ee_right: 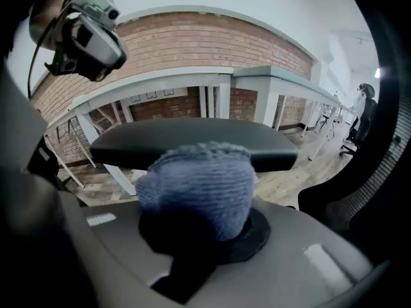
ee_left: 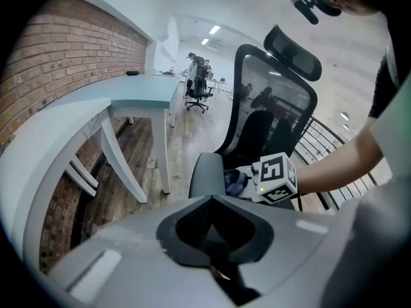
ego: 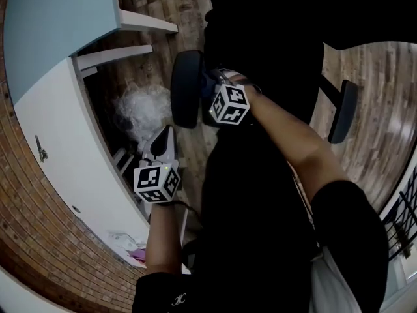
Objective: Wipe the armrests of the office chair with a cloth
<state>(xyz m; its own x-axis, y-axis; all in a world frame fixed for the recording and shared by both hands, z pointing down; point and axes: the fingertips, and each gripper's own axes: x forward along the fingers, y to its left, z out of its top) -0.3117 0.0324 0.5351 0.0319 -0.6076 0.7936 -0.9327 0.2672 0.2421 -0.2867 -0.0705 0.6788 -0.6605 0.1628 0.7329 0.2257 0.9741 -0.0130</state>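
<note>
The black office chair (ego: 260,57) is below me. Its dark left armrest pad (ego: 186,87) is at centre and its right armrest (ego: 343,109) is to the right. My right gripper (ego: 214,87) is shut on a blue knitted cloth (ee_right: 196,185) and holds it at the left armrest pad (ee_right: 192,143); whether they touch I cannot tell. The left gripper view shows that cloth (ee_left: 235,181) beside the pad (ee_left: 205,175). My left gripper (ego: 164,134) hangs nearer to me, left of the chair, with its jaws together and nothing between them.
A pale blue desk (ego: 58,18) with white legs stands to the left against a brick wall (ego: 26,175). A crumpled clear plastic bag (ego: 140,109) lies on the wooden floor under it. A metal railing (ego: 404,214) runs at the right edge.
</note>
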